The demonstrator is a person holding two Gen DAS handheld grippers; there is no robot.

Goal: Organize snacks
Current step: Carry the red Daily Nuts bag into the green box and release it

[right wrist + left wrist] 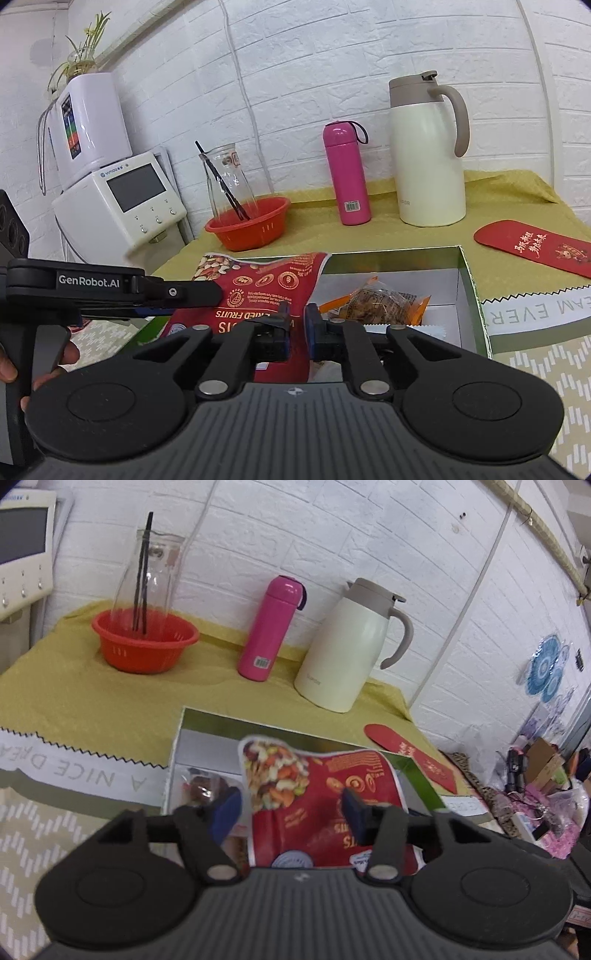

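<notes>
Nearest: left gripper, blue pads spread wide to either side of the glossy red foil bag of mixed nuts and dried fruit; pads clear of the foil, nothing clamped. Right gripper, pads parted by a narrow gap, no foil visibly pinched between them; bag's right edge lies just beyond and left of the gap. Neither gripper holding anything.

Red bag: propped over the left wall of the open white cardboard box with green-printed rim, lower end toward the grippers, top edge raised away from them. Long axis roughly along the left gripper's pointing line, leaning over the box. Centred ahead of the left gripper, off to the left of the right one; left judged nearer and better aligned.

Inside the box, right of the bag: clear-and-orange wrapped snack packet on the box floor.

Judgement: bag just set into the box, not yet lying flat; next move likely turns on nudging it down.

Farther, on the yellow-green cloth-covered table: red envelope.
</notes>
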